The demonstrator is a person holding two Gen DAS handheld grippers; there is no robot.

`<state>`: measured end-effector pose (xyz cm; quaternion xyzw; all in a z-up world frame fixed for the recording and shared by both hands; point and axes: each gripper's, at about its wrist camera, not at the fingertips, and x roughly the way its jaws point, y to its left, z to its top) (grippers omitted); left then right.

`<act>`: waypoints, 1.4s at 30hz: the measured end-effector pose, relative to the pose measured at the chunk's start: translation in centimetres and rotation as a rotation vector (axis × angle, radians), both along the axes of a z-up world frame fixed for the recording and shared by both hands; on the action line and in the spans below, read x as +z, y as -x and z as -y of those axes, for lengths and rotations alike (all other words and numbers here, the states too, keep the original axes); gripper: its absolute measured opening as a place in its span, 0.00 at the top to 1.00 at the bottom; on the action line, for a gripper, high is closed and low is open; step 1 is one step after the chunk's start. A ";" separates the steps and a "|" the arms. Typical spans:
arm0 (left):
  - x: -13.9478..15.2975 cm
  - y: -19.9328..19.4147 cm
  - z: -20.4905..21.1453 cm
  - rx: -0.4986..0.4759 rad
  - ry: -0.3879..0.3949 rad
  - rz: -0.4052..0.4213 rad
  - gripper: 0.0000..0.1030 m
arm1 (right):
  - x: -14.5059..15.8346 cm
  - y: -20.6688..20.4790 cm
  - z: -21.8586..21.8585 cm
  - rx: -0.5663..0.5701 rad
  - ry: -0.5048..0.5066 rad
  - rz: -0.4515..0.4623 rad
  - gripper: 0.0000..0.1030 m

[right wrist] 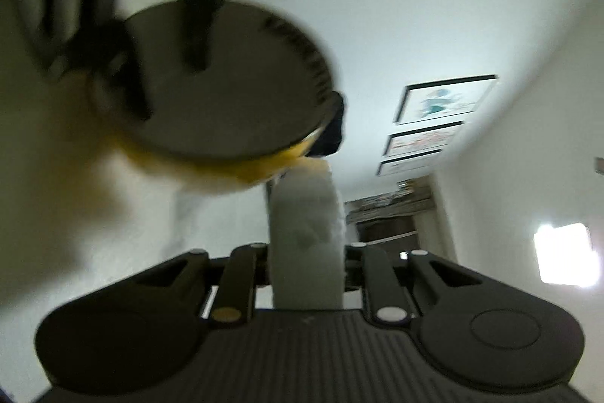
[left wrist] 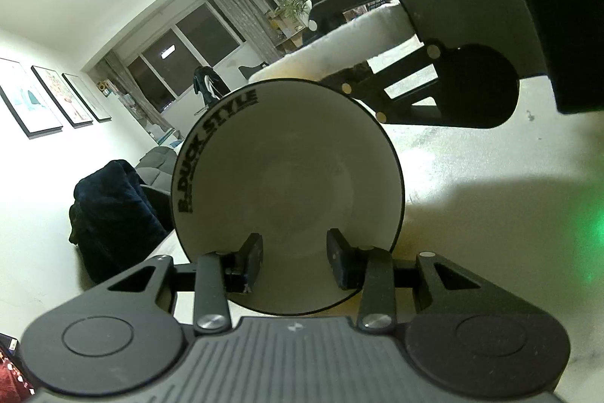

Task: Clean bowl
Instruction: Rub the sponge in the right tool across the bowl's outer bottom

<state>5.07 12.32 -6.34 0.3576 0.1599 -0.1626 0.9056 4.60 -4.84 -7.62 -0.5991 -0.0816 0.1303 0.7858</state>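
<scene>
the right gripper [right wrist: 305, 252] clamps a white fluffy cloth [right wrist: 306, 233] between its fingers, the cloth's tip touching the yellow underside of the tilted bowl [right wrist: 226, 85]. the blurred left gripper [right wrist: 170, 63] grips the bowl's rim. framed pictures [right wrist: 434, 123] hang behind.

The bowl [left wrist: 290, 176] is cream inside with a thin black rim and black lettering, yellow outside; the cloth [right wrist: 307, 237] is plain white; both grippers are matte black.
</scene>
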 end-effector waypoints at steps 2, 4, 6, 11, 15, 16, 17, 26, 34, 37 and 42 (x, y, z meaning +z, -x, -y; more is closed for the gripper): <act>0.1 0.1 0.0 0.001 0.000 -0.001 0.63 | -0.3 -0.1 0.0 0.000 0.013 -0.017 0.81; 0.0 0.3 0.0 0.003 -0.005 0.003 0.63 | -1.0 -0.4 0.0 -0.011 0.047 -0.055 0.81; 0.0 0.3 0.1 0.005 -0.007 0.004 0.63 | -1.4 -1.0 0.1 -0.021 0.055 -0.086 0.82; -0.1 0.3 0.1 0.008 -0.001 -0.001 0.63 | 0.0 -0.6 -0.2 -0.016 0.024 -0.070 0.82; 0.0 0.4 0.2 0.009 0.001 -0.003 0.63 | 1.3 0.1 -0.4 0.003 -0.013 -0.055 0.82; 0.1 0.3 0.2 0.009 0.001 -0.003 0.63 | 1.5 0.2 -0.5 0.005 -0.014 -0.053 0.82; 0.4 0.2 0.2 0.009 0.002 -0.003 0.63 | 1.6 0.3 -0.5 0.006 -0.014 -0.050 0.82; 1.2 0.8 0.2 0.009 0.004 -0.006 0.63 | 1.2 -0.4 -0.3 -0.009 0.003 -0.126 0.81; 1.3 0.4 -0.5 0.008 0.003 -0.005 0.63 | 3.6 0.5 -1.0 0.028 -0.051 -0.059 0.81; 1.1 0.5 -0.3 0.009 0.002 -0.004 0.63 | 2.6 0.8 -0.3 0.026 -0.026 -0.094 0.79; 0.7 0.3 0.1 0.010 -0.002 -0.001 0.63 | 1.7 0.7 0.8 0.011 -0.006 -0.150 0.79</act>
